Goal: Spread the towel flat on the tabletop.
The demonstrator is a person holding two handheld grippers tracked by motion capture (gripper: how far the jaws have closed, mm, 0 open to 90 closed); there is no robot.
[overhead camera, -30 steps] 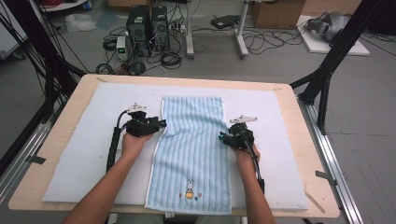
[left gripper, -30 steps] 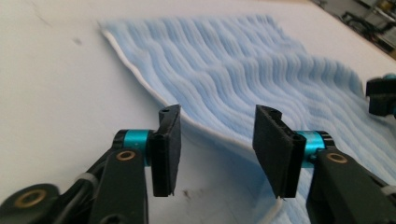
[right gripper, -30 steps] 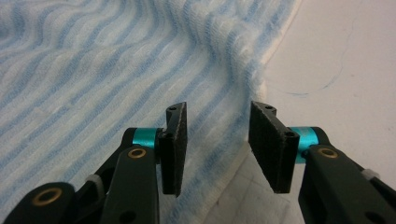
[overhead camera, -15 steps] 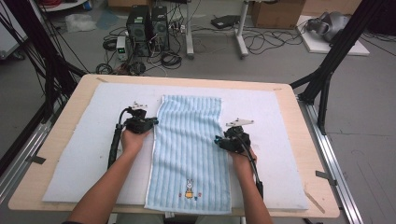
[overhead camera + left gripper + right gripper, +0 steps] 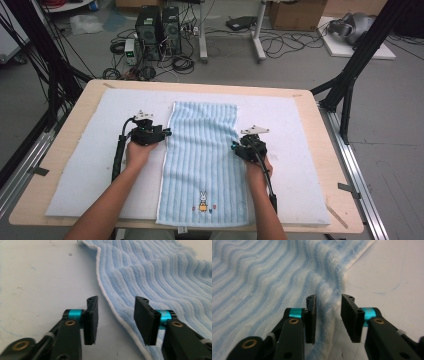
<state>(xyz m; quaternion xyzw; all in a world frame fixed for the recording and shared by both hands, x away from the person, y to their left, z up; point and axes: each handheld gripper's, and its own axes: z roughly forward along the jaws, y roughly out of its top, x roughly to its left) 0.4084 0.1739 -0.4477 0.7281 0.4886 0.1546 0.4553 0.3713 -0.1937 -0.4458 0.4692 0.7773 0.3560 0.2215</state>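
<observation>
The blue towel (image 5: 202, 155) lies flat on the white mat (image 5: 90, 165) on my desk (image 5: 330, 150). My left gripper (image 5: 115, 315) has just opened; its fingers (image 5: 91, 317) stand apart over the towel's white edge. My right gripper (image 5: 327, 315) has just been closing; the raised towel edge sits between its fingers (image 5: 311, 317), not pinched yet.

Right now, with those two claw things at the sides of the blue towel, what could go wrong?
1. The left gripper has its fingers open astride the towel hem without pinching it, so it might close on too little cloth and slip.
2. The right gripper has a raised fold between its fingers, apparently not clamped; lifting now could drop it.
3. Uneven grips could skew the towel on the white mat.
</observation>
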